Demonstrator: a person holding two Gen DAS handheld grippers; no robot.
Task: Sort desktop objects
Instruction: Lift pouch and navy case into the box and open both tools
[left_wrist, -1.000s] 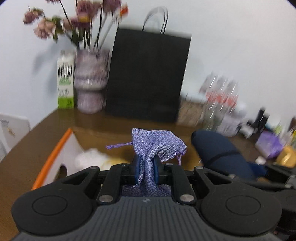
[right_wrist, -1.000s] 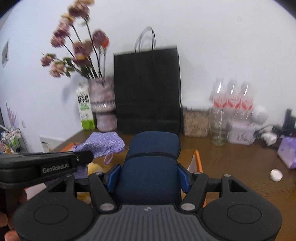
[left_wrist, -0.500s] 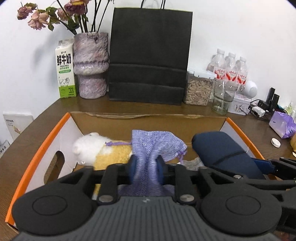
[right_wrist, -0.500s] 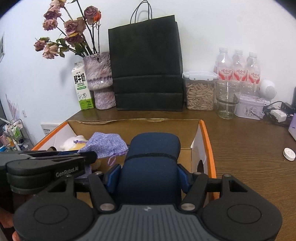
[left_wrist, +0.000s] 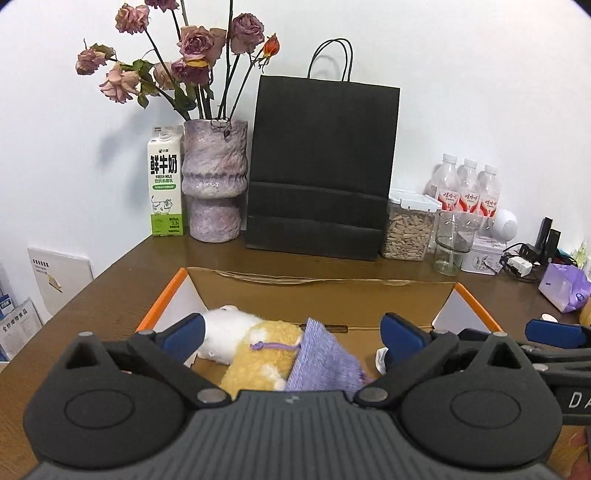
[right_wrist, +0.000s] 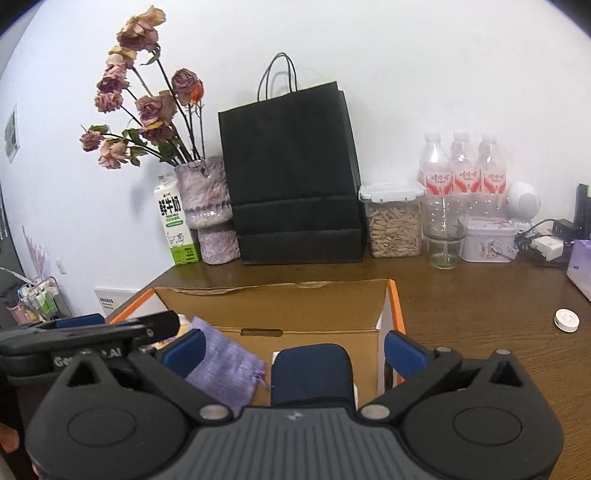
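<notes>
**Both tools opening over the box**

My left tool (left_wrist: 291, 334) tilts slightly downward, jaws opening, clear of the lilac woven drawstring pouch (left_wrist: 323, 363) lying on a yellow-and-white plush toy (left_wrist: 255, 350). My right tool (right_wrist: 293, 349) is opening too, the navy fabric case (right_wrist: 312, 374) loose between its pads, inside the orange-edged cardboard box (right_wrist: 393, 306) on the brown wooden bench (right_wrist: 480, 302).

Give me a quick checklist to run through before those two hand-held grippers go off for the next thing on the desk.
1. Left hand-held gripper has let go, jaws opening, pads clear of the purple pouch: ok.
2. Right hand-held gripper has let go, jaws opening, pads clear of the dark blue case: ok.
3. Pouch inside the cardboard box, lying on the plush toy: ok.
4. Case inside the box: ok.
5. Case fully settled on the box floor: cannot tell.
</notes>
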